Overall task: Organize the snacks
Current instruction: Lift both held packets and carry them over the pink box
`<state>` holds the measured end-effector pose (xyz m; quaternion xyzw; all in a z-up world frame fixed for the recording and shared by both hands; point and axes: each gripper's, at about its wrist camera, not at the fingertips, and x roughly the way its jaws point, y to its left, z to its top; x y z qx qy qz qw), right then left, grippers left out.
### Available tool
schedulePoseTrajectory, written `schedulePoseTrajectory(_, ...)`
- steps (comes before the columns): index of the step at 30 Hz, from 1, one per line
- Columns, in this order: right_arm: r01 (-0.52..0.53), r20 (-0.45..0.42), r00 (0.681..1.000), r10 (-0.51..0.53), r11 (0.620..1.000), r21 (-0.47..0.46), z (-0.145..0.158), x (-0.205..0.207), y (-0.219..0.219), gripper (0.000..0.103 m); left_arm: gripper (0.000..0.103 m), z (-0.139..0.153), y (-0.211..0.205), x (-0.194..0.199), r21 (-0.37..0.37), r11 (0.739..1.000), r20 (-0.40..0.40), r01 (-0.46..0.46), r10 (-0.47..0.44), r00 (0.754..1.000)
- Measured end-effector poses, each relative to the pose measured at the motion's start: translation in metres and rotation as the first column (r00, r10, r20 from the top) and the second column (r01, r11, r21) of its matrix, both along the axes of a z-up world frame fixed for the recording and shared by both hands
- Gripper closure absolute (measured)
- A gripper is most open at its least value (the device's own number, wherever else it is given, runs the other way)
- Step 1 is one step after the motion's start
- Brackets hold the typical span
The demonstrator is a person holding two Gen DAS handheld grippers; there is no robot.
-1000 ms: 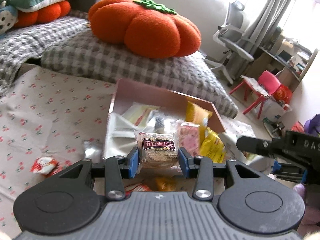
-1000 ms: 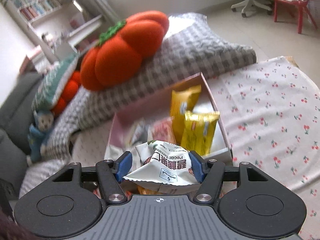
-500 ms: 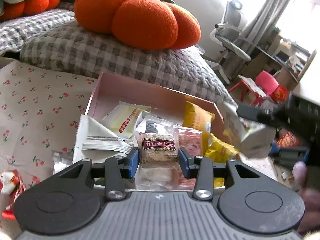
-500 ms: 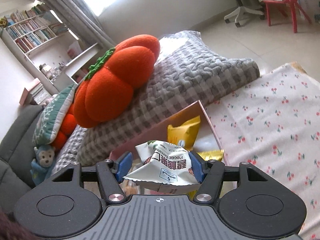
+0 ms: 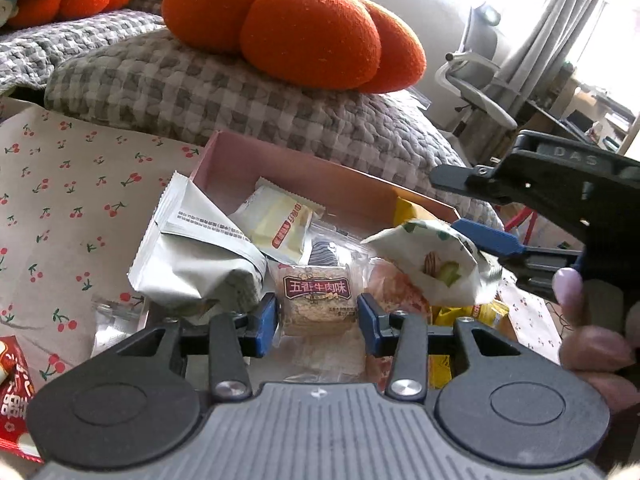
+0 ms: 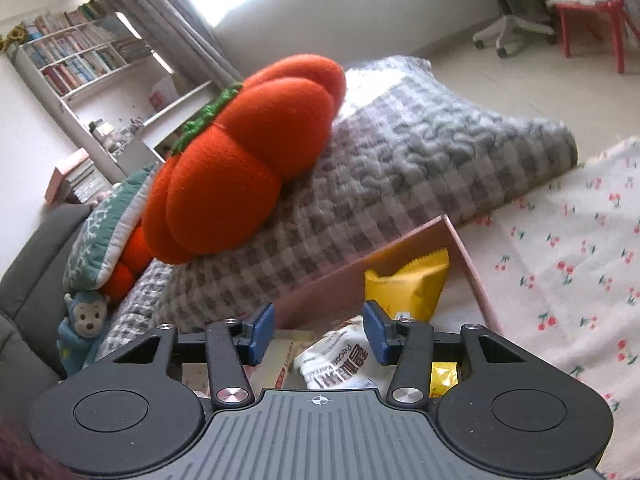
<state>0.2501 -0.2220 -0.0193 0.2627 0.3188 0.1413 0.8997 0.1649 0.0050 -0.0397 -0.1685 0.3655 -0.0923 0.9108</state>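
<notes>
My left gripper (image 5: 318, 318) is shut on a small beef-flavour biscuit packet (image 5: 318, 296) and holds it over the near end of the pink box (image 5: 280, 164). The box holds several snack packets, among them a big white bag (image 5: 196, 252) and a yellow packet (image 6: 408, 284). My right gripper (image 6: 318, 332) is open above the box; it also shows at the right of the left wrist view (image 5: 476, 208). The white pecan packet (image 6: 340, 364) is out of its fingers and lies just below them; in the left wrist view (image 5: 436, 264) it is over the box's right side.
An orange pumpkin cushion (image 5: 296, 28) rests on a grey checked pillow (image 5: 200, 92) behind the box. A red snack wrapper (image 5: 14, 396) and a clear wrapper (image 5: 110, 316) lie on the cherry-print cloth (image 5: 72, 200) at left. An office chair (image 5: 476, 80) and a red chair (image 6: 588, 4) stand beyond.
My right gripper opened and let go of the pecan packet, which dropped towards the box. My left gripper moved closer over the box, still holding the biscuit packet.
</notes>
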Motion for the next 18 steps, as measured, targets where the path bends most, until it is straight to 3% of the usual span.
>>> schedulePoseTrajectory(8,0.026,0.004,1.0,-0.026,0.999,0.019,0.005,-0.004,-0.006,0.052,0.057,0.004,-0.002,0.002,-0.003,1.0,-0.012,0.002,-0.002,1.0)
schedulePoseTrajectory(13,0.029,0.01,1.0,-0.029,0.999,0.026,0.019,-0.011,-0.013,0.051,0.042,0.012,-0.006,-0.001,0.015,0.999,-0.001,0.031,-0.031,1.0)
schedulePoseTrajectory(18,0.027,-0.023,0.999,-0.027,1.0,-0.011,0.026,-0.024,-0.014,0.047,0.033,0.017,-0.008,-0.005,0.041,0.997,-0.011,0.065,-0.064,0.998)
